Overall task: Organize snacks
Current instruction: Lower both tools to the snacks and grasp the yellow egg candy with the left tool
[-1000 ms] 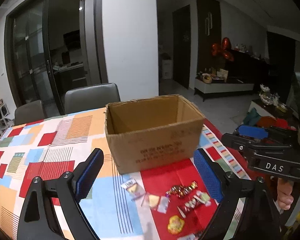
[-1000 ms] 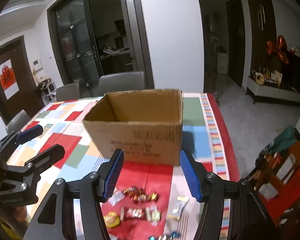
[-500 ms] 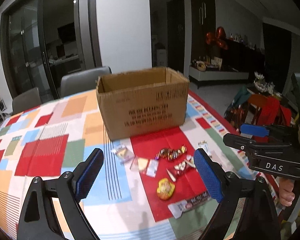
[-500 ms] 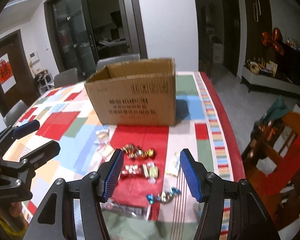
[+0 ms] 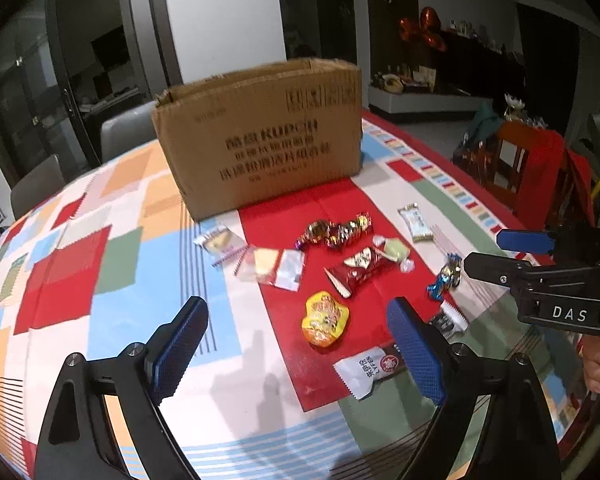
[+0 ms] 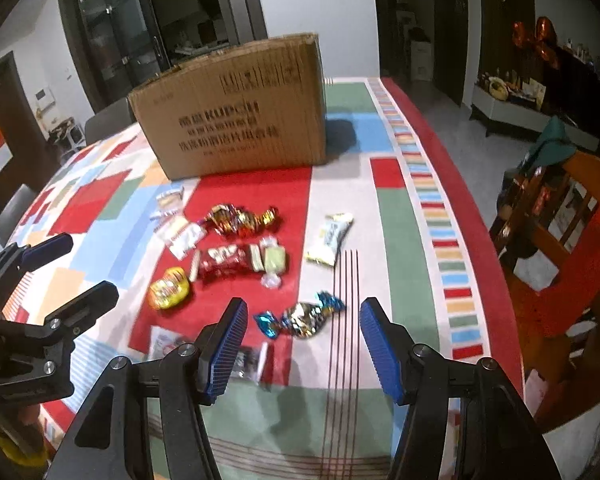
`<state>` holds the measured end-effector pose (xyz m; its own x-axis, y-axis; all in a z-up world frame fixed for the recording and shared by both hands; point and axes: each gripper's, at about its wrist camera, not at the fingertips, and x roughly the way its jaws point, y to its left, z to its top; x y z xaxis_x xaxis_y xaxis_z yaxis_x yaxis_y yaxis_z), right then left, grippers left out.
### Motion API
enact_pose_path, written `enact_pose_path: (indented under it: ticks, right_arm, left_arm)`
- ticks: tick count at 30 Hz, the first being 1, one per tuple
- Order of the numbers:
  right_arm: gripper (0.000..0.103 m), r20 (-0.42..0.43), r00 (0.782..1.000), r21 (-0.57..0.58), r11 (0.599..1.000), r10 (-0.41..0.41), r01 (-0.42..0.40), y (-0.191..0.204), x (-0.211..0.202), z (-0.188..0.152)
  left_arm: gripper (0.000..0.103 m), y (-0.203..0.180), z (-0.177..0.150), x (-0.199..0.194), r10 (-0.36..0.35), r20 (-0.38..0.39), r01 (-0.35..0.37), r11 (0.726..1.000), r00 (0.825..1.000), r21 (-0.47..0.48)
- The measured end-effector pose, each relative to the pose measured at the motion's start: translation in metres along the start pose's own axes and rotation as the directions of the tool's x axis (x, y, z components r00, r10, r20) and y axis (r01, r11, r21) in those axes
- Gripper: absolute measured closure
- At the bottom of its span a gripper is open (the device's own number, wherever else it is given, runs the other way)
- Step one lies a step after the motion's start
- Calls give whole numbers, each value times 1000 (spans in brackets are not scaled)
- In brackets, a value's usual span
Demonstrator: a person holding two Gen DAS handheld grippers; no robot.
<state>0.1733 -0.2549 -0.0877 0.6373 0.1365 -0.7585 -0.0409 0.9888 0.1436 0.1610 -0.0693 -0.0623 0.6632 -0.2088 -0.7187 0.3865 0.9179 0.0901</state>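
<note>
An open cardboard box [image 5: 260, 140] stands at the far side of the patchwork tablecloth; it also shows in the right wrist view [image 6: 236, 116]. Several wrapped snacks lie in front of it: a yellow round one [image 5: 325, 319], a red packet [image 5: 360, 266], gold candies [image 5: 334, 230], a blue foil candy [image 6: 300, 316] and a white packet [image 6: 330, 238]. My left gripper [image 5: 296, 344] is open and empty, just short of the yellow snack. My right gripper [image 6: 300, 348] is open and empty, just short of the blue foil candy.
The table's red right edge [image 6: 460, 200] drops to the floor. A wooden chair [image 6: 560, 216] with clutter stands to the right. Grey chairs [image 5: 128, 132] stand behind the table at far left. Each gripper shows in the other's view, the right one [image 5: 540, 272] and the left one [image 6: 40, 292].
Both grippers have pulled back and tilted down from the box toward the snacks. More snacks have come into view. Both stay open and empty.
</note>
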Motion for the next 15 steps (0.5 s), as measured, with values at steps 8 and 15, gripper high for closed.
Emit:
enact_pose_path:
  ticks: [8,15]
  right_arm:
    - [43,-65,998,6,1000,13,-13,-1,24,-6]
    - [44,-88,995,14,999,39,-38,2,36,-4]
  left_arm:
    - [19,2,-7,33,-64,-80,61,997,995,-42]
    - [23,6,-9,57,-88,-126,76,992,988,-96]
